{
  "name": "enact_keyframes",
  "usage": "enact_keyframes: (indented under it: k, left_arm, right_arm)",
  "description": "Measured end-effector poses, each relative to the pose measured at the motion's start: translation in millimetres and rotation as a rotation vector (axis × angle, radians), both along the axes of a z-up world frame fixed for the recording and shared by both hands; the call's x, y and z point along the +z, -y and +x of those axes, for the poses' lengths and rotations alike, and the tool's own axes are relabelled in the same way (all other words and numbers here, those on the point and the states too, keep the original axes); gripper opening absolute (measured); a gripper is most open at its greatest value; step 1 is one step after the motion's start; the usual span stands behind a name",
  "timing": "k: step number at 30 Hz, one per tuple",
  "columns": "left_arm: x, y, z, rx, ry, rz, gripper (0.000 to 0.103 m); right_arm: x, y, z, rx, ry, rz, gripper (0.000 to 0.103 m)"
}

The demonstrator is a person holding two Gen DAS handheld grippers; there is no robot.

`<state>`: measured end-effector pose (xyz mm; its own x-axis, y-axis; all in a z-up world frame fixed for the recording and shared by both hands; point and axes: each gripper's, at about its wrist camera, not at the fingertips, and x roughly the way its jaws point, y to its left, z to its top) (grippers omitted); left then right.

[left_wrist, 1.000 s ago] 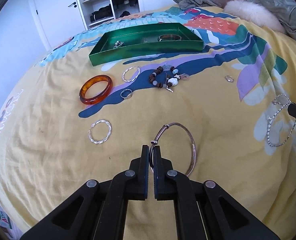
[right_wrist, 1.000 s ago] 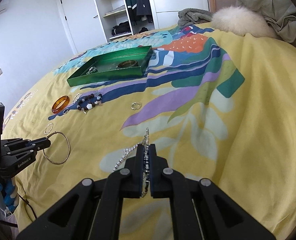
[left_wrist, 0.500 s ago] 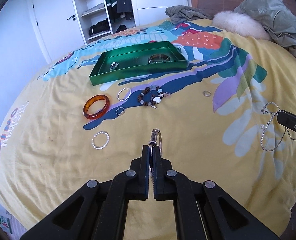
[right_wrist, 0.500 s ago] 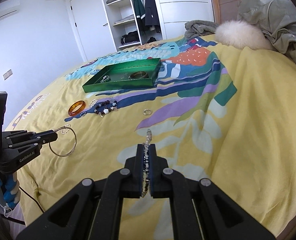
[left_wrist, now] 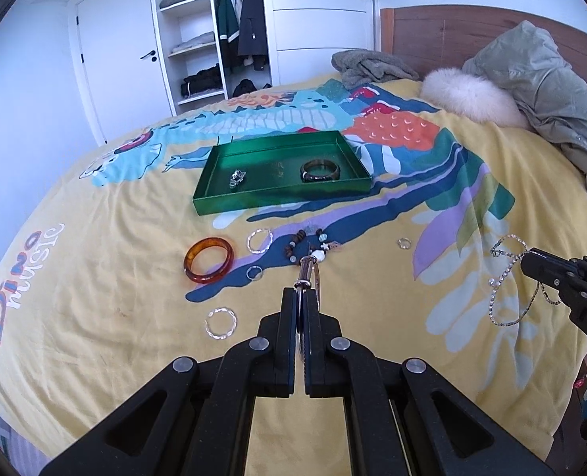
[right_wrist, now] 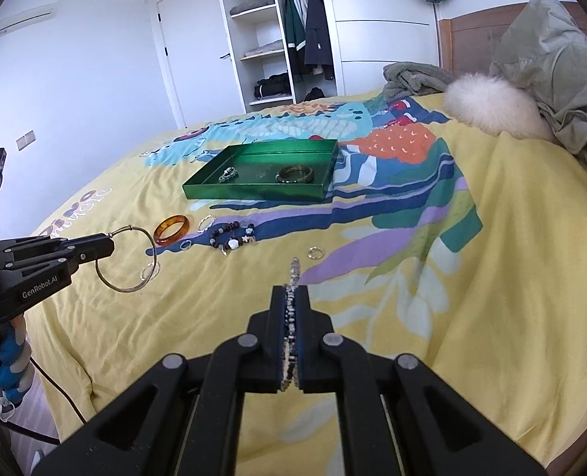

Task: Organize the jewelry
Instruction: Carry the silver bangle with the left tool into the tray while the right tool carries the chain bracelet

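Observation:
My left gripper (left_wrist: pixel 300 297) is shut on a thin metal bangle (left_wrist: pixel 308 271), which hangs as a wide hoop (right_wrist: pixel 128 260) above the bedspread in the right wrist view. My right gripper (right_wrist: pixel 292 293) is shut on a sparkling silver chain necklace (right_wrist: pixel 294 269); its loops (left_wrist: pixel 509 283) dangle from the fingertips in the left wrist view. The green tray (left_wrist: pixel 281 197) lies farther back on the bed and holds a dark bangle (left_wrist: pixel 320 170) and a small silver piece (left_wrist: pixel 237 177). Loose on the bedspread are an amber bangle (left_wrist: pixel 209 260), a beaded bracelet (left_wrist: pixel 307 246) and several silver rings.
The bed has a yellow patterned cover (left_wrist: pixel 95 277). A white fluffy cushion (left_wrist: pixel 474 97), a grey-green coat (left_wrist: pixel 547 91) and a grey towel (left_wrist: pixel 368 65) lie by the wooden headboard. An open wardrobe (left_wrist: pixel 214 31) and a door stand behind.
Both grippers have risen from the bed. The metal bangle has come off the cover and now hangs from my left gripper; the chain has lifted with the right.

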<state>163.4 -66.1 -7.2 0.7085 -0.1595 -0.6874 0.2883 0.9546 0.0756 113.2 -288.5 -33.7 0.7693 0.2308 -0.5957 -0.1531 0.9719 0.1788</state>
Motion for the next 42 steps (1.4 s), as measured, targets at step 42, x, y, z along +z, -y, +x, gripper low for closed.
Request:
enact_keyframes:
  k: [42]
  left_arm:
    - [-62.1, 23.5, 350.5, 0.014, -0.101, -0.035, 0.003]
  right_arm:
    - [-37.1, -77.6, 397.1, 0.119, -0.006, -0.071, 0.004]
